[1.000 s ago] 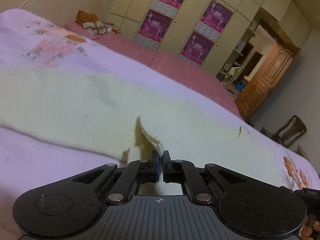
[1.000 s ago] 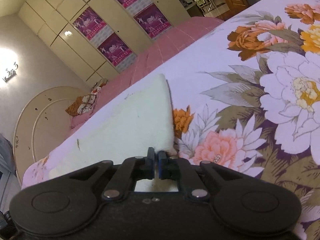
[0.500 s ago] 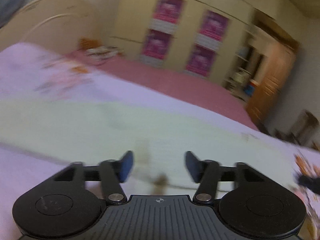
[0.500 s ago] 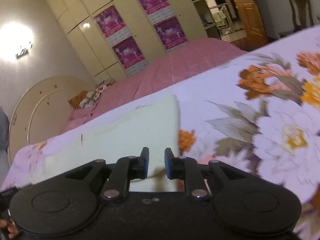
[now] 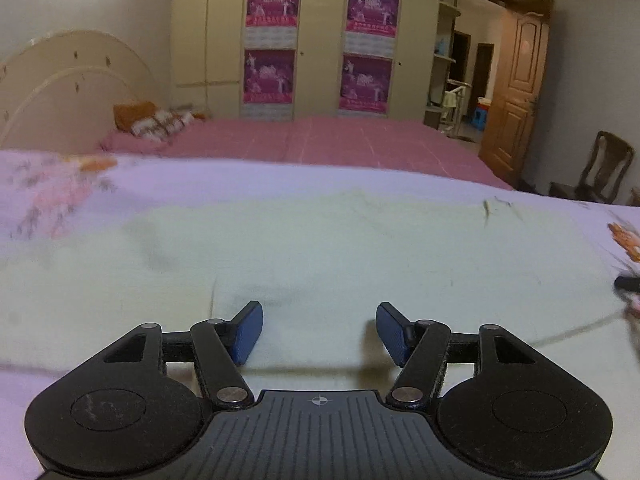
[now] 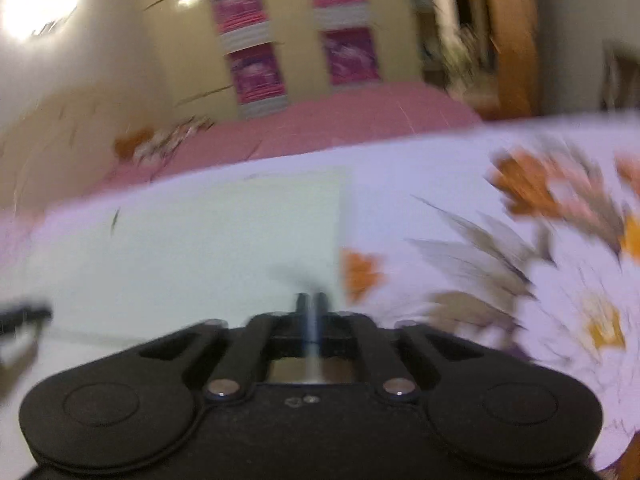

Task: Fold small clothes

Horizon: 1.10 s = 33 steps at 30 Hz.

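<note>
One pale yellow cloth spread flat on floral bedsheet, filling mid frame in left view.

Left gripper spread wide, nothing held, poised over near edge.

Right gripper pressed together near cloth's lower-right corner; pinch unconfirmed, blurred.

Advised: near edge gripped at both ends, lifted evenly.

Containers: none seen.
</note>
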Tool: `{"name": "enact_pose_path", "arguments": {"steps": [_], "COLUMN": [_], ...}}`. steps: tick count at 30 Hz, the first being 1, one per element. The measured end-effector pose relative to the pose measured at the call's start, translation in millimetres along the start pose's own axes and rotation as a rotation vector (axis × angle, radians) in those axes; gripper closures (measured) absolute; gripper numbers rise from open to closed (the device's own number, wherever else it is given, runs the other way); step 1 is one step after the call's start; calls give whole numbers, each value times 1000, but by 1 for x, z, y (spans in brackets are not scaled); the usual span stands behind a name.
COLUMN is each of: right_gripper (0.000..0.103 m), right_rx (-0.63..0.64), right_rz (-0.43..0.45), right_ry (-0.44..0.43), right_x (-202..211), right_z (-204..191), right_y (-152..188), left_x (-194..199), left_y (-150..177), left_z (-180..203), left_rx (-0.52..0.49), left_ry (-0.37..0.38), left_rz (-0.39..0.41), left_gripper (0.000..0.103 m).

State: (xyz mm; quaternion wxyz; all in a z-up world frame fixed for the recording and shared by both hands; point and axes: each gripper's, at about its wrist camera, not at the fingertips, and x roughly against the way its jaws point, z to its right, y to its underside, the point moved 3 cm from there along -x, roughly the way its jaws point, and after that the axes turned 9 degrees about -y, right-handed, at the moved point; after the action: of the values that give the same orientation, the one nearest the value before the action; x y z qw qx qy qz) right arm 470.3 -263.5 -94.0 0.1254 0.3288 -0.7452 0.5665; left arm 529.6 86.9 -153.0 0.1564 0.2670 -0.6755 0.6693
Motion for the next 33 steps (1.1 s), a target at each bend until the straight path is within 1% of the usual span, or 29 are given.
{"name": "enact_pose_path", "arguments": {"steps": [1,2,3,4,6,8,10,12,13,14,15,16,17,19,21,23,24,25,26,27,28,29,30,31,32,33], "right_gripper": [82,71,71,71,72,75,78,81,81,81,83,83,83,81,79,79,78,76,76,76,76,76,76,74,72,72], "right_rx": [30,54,59,66,123,174,221,221,193,161,125,106,117,186,193,186,200,220,237,245,233,213,203,209,237,263], "right_rz": [30,59,63,47,7,-36,-65,-44,-23,-8,-4,-9,-16,-31,-30,-5,12,6,-32,-35,-37,-32,-6,16,12,-46], "right_ry": [11,-16,-59,-80,-98,-122,-119,-78,-21,26,52,37,28,48,42,44,38,33,44,49,59,66,62,48,39,43], "right_x": [0,-3,-10,-19,-42,-63,-78,-80,-79,-79,-80,-80,-78,-78,-73,-60,-53,-52,-58,-61,-60,-56,-48,-41,-40,-46], "right_z": [-7,-16,-26,-34,-56,-70,-74,-61,-44,-30,-14,-6,-8,-19,-26,-28,-31,-23,-20,-19,-20,-23,-27,-33,-40,-43], "right_y": [-6,-12,-17,-21,-24,-24,-24,-35,-43,-49,-55,-57,-55,-53,-50,-48,-43,-41,-34,-29,-31,-35,-37,-36,-30,-22], "left_x": [0,-2,-4,-7,-15,-24,-26,-30,-33,-39,-42,-49,-52,-51,-41,-24,-23,-26,-29,-28,-24,-17,-11,-15,-20,-19], "left_y": [-5,-9,-12,-15,-20,-22,-24,-26,-26,-27,-27,-26,-25,-26,-26,-22,-18,-14,-12,-15,-19,-19,-16,-11,-5,-5], "left_z": [10,19,32,45,63,72,68,46,35,22,12,2,2,10,13,13,14,17,18,18,19,19,22,26,29,27], "left_rx": [-4,-6,-15,-28,-38,-48,-51,-52,-48,-25,18,34,21,-9,-15,-19,-28,-38,-35,-31,-21,-16,-31,-65,-83,-73], "left_ry": [15,37,55,65,82,74,66,24,0,-9,1,1,-9,-32,-23,-15,-17,-23,-29,-37,-49,-52,-49,-60,-68,-64], "left_rz": [10,16,19,16,3,-14,-7,-3,-2,-9,-20,-27,-26,-18,-8,28,19,-15,-23,-23,-12,18,33,2,-24,-18], "left_gripper": [40,40,40,40,40,40,40,40,40,40,40,40,39,38,38,38,38,38,37,37,37,37,37,37,35,35]}}
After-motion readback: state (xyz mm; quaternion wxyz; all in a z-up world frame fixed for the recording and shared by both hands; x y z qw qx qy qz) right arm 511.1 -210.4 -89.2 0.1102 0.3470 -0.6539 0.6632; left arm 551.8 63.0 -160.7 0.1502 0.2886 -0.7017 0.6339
